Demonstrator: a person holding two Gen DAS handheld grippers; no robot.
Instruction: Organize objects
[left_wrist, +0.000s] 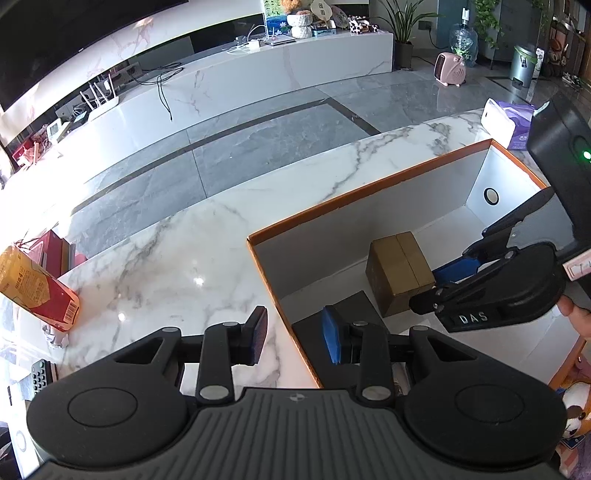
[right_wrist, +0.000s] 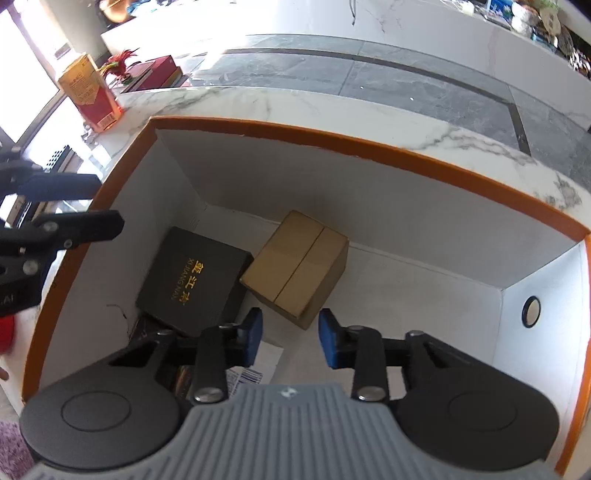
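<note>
The brown cardboard box (right_wrist: 299, 267) sits on the floor of the orange-rimmed box (right_wrist: 332, 142), near its far wall, touching the black box (right_wrist: 192, 278) beside it. My right gripper (right_wrist: 290, 338) hangs just short of the cardboard's near corner, jaws apart, grasping nothing. My left gripper (left_wrist: 295, 338) straddles the orange rim's left edge over the marble worktop (left_wrist: 166, 258), released too.

A white marble worktop with grey veins (left_wrist: 207, 258) carries a large open box with an orange rim and white inside walls (left_wrist: 369, 184), set along its near edge. A red-and-yellow carton (left_wrist: 37, 291) stands tilted near the left end, and a white-and-purple tissue pack (left_wrist: 508, 123) lies at the far right corner.
</note>
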